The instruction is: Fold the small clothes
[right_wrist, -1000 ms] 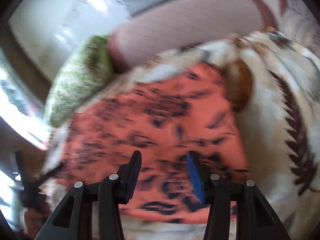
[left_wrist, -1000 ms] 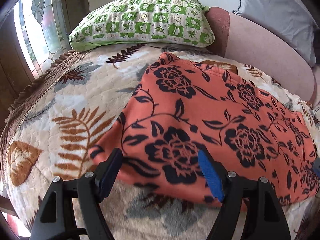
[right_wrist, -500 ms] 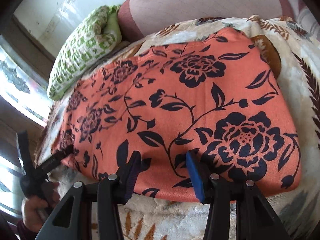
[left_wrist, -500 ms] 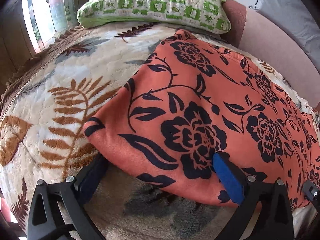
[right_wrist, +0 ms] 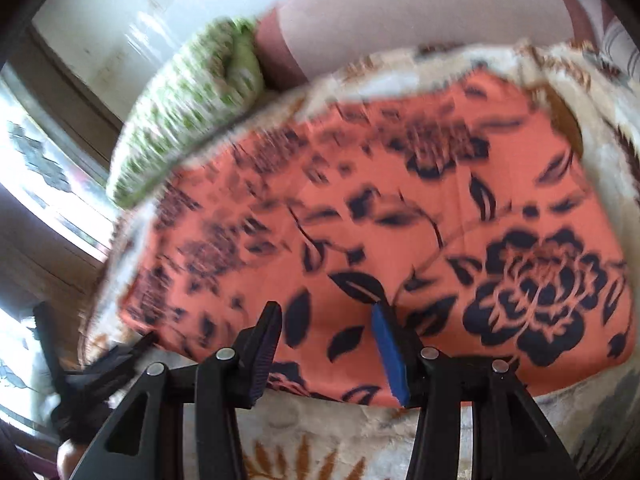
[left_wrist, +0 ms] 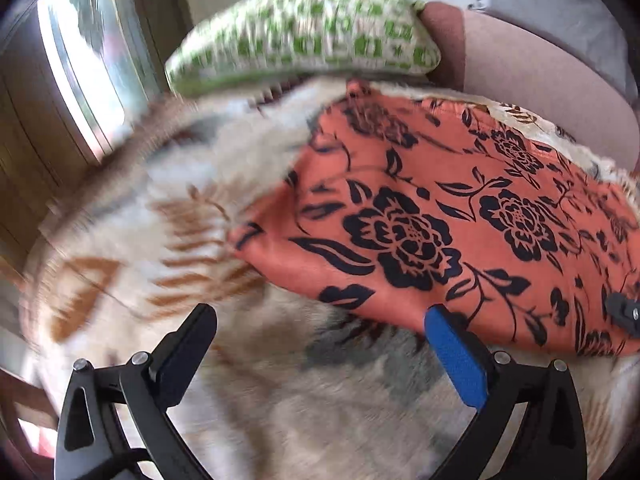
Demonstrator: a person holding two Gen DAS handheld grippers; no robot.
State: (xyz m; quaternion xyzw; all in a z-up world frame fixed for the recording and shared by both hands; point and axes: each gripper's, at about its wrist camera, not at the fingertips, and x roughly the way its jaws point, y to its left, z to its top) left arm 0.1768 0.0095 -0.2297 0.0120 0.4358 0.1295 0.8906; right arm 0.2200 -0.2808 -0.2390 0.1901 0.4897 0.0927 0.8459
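Note:
An orange cloth with black flowers (left_wrist: 460, 216) lies flat and folded on a leaf-patterned blanket (left_wrist: 160, 240). My left gripper (left_wrist: 320, 332) is open and empty, just off the cloth's near left edge, its blue pad (left_wrist: 456, 356) at the hem. In the right wrist view the same cloth (right_wrist: 400, 208) fills the middle. My right gripper (right_wrist: 326, 332) is open and empty over the cloth's near edge. The left gripper (right_wrist: 120, 360) shows at the cloth's left corner there.
A green-and-white pillow (left_wrist: 304, 36) lies at the head of the bed beside a pink bolster (left_wrist: 540, 80). A window (left_wrist: 80, 60) and wooden wall are on the left. The blanket's left edge (left_wrist: 48, 240) drops off.
My left gripper has pulled back from under the cloth's corner and shifted left, now clear of it. My right gripper has moved closer in over the near edge. Both views are blurred by motion.

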